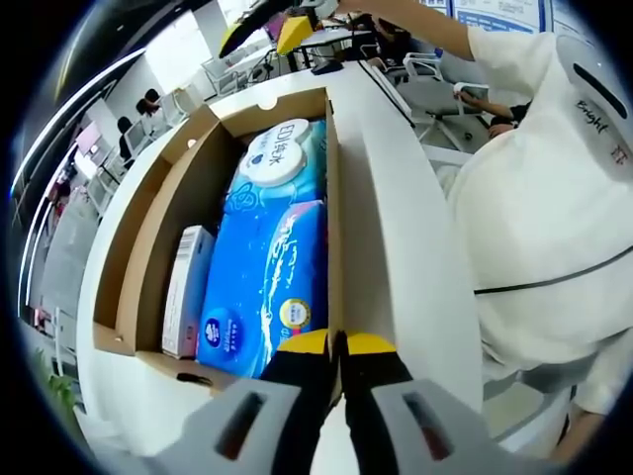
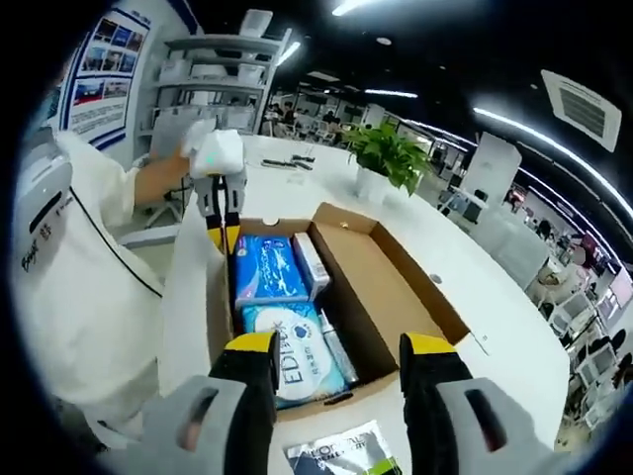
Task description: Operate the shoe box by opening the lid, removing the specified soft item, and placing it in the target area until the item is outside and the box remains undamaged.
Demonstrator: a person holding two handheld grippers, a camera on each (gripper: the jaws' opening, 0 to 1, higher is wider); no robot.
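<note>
Shoe box (image 2: 391, 287): open, on white bench (image 2: 495, 327); white lid (image 1: 396, 237) folded back toward the person.
Inside the box: blue soft tissue pack (image 1: 272, 282), wet-wipes pack (image 1: 287, 158), slim white carton (image 1: 186, 290).
Left claw (image 1: 336, 346): jaws pinched narrow on the box's lid-side wall.
Right claw (image 2: 336, 361): jaws wide, empty, at the box's near end.
Potted plant (image 2: 386, 158): beyond the box.

Lighting: bright, even, from ceiling strip lights (image 2: 514, 124) at two o'clock in the right gripper view; soft shadows inside the shoe box (image 2: 381, 287); strong fisheye bending and slight blur toward edges.
</note>
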